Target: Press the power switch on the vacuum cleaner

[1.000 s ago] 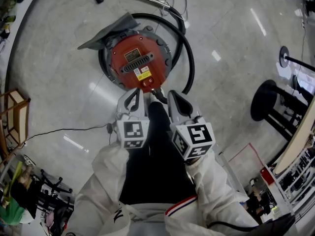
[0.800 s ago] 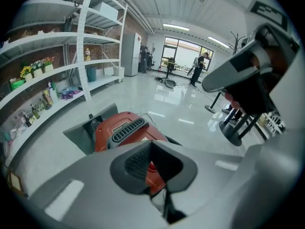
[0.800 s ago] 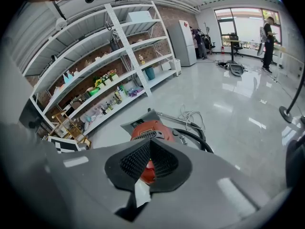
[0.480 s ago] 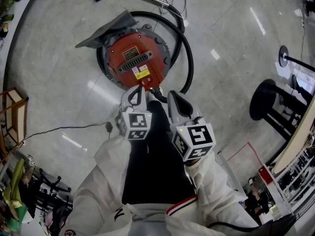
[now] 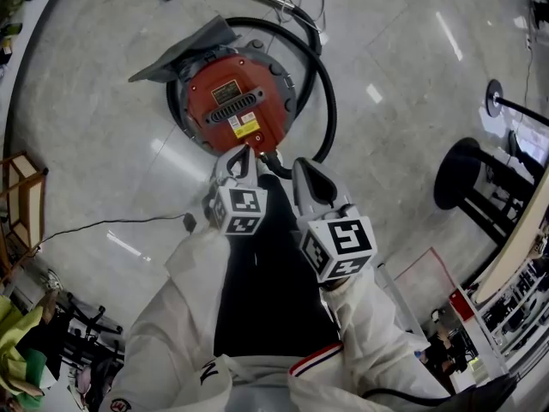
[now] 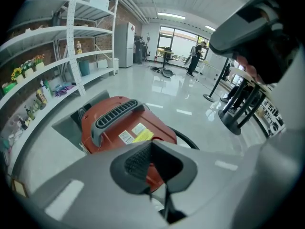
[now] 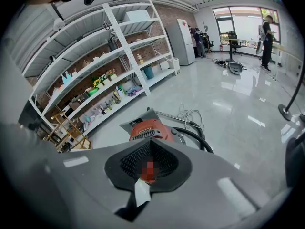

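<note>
1. Holding both arms out in front of you, white sleeves side by side, you point both grippers forward and down at the glossy grey floor.
2. Your left gripper reaches further than the right. Its tips lie over the near rim of the round red vacuum cleaner with the grey slotted handle; whether they touch it cannot be told.
3. In the left gripper view its fingers are pressed together, with nothing between them, and the vacuum cleaner sits just beyond the tips.
4. Your right gripper hangs beside the left, short of the vacuum cleaner. Its fingers are also closed.
5. The vacuum cleaner stands on the floor, its black hose curving round its right side.
</note>
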{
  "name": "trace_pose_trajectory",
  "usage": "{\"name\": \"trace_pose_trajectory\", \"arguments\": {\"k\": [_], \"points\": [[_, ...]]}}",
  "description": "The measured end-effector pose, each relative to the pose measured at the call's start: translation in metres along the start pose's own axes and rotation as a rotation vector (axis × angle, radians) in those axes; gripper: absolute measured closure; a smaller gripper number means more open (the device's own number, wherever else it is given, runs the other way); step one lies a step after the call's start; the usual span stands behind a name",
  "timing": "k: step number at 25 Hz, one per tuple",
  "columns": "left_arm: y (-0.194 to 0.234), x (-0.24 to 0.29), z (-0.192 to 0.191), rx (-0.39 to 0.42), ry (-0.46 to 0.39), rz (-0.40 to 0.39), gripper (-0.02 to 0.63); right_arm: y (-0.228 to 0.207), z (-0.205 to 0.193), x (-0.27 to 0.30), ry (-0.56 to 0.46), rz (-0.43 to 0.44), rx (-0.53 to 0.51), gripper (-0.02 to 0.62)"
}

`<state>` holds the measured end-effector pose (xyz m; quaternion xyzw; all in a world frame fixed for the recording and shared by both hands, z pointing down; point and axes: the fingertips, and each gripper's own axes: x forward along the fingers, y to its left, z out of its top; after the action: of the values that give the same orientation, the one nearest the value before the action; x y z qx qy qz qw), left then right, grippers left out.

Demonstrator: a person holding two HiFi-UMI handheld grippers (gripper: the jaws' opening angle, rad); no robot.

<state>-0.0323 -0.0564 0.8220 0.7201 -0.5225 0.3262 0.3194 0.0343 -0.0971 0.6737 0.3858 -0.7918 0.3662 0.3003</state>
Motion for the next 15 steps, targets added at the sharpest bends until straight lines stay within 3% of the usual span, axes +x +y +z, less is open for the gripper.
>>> {"name": "trace_pose_trajectory", "arguments": {"k": [15], "points": [[0.003,0.017,-0.014,0.045,0.090,0.016,0.606,-0.011,-0.001,-0.001,0.008,-0.007,0.018,0.595]]}}
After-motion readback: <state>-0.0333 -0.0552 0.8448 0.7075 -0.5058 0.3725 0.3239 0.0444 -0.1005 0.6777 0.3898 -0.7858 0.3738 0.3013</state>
